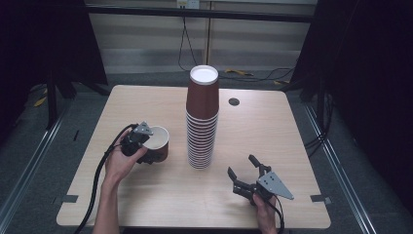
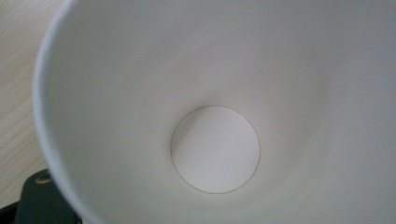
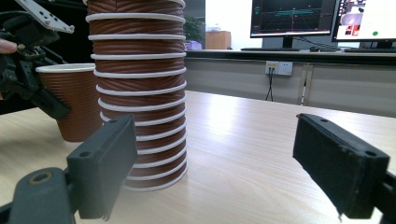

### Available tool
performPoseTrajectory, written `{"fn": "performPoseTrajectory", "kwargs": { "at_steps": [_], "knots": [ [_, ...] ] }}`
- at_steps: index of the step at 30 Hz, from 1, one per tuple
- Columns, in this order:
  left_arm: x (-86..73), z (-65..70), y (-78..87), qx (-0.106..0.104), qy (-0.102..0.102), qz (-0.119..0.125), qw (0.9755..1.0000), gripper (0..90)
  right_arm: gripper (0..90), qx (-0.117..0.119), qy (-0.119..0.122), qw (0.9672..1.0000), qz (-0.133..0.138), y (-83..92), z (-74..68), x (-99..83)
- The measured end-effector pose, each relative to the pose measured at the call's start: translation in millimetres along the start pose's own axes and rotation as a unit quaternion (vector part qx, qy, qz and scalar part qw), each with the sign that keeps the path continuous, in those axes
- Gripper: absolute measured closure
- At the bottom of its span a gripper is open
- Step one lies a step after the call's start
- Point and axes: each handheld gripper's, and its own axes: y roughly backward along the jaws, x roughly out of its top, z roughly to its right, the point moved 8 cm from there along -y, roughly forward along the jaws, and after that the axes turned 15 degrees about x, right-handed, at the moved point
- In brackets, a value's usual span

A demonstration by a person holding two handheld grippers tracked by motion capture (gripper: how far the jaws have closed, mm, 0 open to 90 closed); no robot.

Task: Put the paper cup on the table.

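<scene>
The left tool (image 1: 142, 138) is clamped on the rim of a single brown paper cup (image 1: 157, 145), which stands upright on the desk (image 1: 146, 195) just left of the tall cup stack (image 1: 201, 119). The right tool (image 1: 242, 167) rests near the desk's front right, jaws spread wide with nothing between them, aimed at the stack.

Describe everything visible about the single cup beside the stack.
The single cup is a brown ribbed paper cup with a white rolled rim and a plain white, empty inside. It stands upright on the table, left of the stack and apart from it. The left gripper is shut on its near wall.
</scene>
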Motion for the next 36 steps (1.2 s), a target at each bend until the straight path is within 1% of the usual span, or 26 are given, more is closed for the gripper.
{"fn": "performPoseTrajectory", "kwargs": {
  "at_steps": [1,3,4,6,9,10,13,14,16,17,18,19,20,22,23,24,25,26,27,28,30,31,32,34,36],
  "knots": [
    [-0.7,-0.3,-0.2,0.002,0.0,0.005,1.0,15.2,13.4,0.0,0.0,1.0,0.0,0.0,0.0,0.0],
    [-3.9,0.2,-0.9,0.001,0.007,0.007,1.0,15.4,13.3,0.0,0.0,1.0,0.0,0.0,0.0,0.0],
    [-6.2,-0.4,-1.1,-0.001,0.004,0.005,1.0,15.4,13.3,0.0,0.0,1.0,0.0,0.0,0.0,0.0],
    [-10.4,0.6,-2.7,-0.006,0.019,0.015,0.9997,15.5,13.3,0.0,0.0,1.0,0.0,0.0,0.0,0.0],
    [-16.4,1.6,-3.8,-0.008,0.03,0.025,0.9992,15.6,13.3,0.0,0.0,1.0,0.0,0.0,0.1,0.0],
    [-18.4,1.7,-3.5,-0.008,0.037,0.027,0.9989,15.6,13.3,-0.001,0.0,1.0,0.0,-0.1,0.1,0.0],
    [-19.8,-0.2,-0.7,0.001,0.044,0.036,0.9984,15.6,13.4,0.0,0.0,1.0,0.0,0.0,0.1,0.0],
    [-20.1,-1.0,1.2,0.004,0.047,0.043,0.998,15.6,13.4,0.0,0.0,1.0,0.0,0.0,0.1,0.0],
    [-21.6,-1.2,4.0,0.009,0.058,0.056,0.9967,15.4,13.3,0.0,0.0,1.0,0.001,0.0,0.1,0.1],
    [-23.3,-0.7,5.5,0.009,0.063,0.066,0.9957,15.6,13.3,0.0,0.0,1.0,0.0,0.0,0.0,0.0],
    [-24.9,0.0,6.5,0.01,0.063,0.069,0.9956,15.5,13.3,0.0,0.0,1.0,0.0,0.0,0.0,0.0],
    [-26.8,0.7,7.3,0.017,0.062,0.074,0.9952,15.7,13.3,0.0,0.0,1.0,0.0,0.0,0.0,0.0],
    [-28.5,1.6,8.2,0.02,0.064,0.072,0.9952,15.8,13.3,0.0,0.0,1.0,0.0,0.0,0.1,0.0],
    [-28.5,2.8,11.9,0.021,0.073,0.082,0.9938,15.6,13.3,0.0,0.0,1.0,0.0,0.0,-0.1,0.0],
    [-27.4,3.7,15.6,0.019,0.083,0.094,0.9919,15.7,13.3,0.0,0.0,1.0,0.0,0.0,0.0,0.0],
    [-26.4,4.7,19.6,0.018,0.094,0.108,0.9895,15.8,13.3,0.0,0.0,1.0,0.0,0.0,0.0,0.0],
    [-26.0,5.0,22.4,0.021,0.101,0.117,0.9877,15.8,13.3,0.0,0.0,1.0,0.0,0.0,-0.1,0.0],
    [-27.0,5.0,23.7,0.028,0.102,0.115,0.9877,15.8,13.4,0.0,0.0,1.0,0.0,0.0,0.0,0.0],
    [-28.4,5.1,24.8,0.04,0.1,0.111,0.988,15.8,13.3,0.0,0.0,1.0,0.0,0.0,0.0,0.0],
    [-29.2,5.1,25.9,0.047,0.097,0.111,0.988,15.8,13.4,0.0,0.0,1.0,0.0,0.0,-0.1,0.0],
    [-29.3,8.3,29.0,0.043,0.104,0.122,0.9862,15.8,13.4,0.0,0.0,1.0,0.0,0.0,-0.1,0.0],
    [-29.1,9.6,32.0,0.044,0.107,0.132,0.9846,15.8,13.5,0.0,0.0,1.0,0.0,0.1,-0.2,-0.1],
    [-28.1,10.2,33.9,0.046,0.105,0.139,0.9836,15.8,13.4,0.0,0.0,1.0,0.0,0.0,-0.1,0.0],
    [-26.5,13.5,37.2,0.044,0.101,0.142,0.9836,15.8,13.4,0.0,0.0,1.0,0.0,0.1,-0.1,0.0],
    [-23.8,16.3,43.5,0.048,0.099,0.156,0.9816,15.8,13.5,0.0,0.0,1.0,0.0,0.0,-0.1,0.0]
  ]
}}
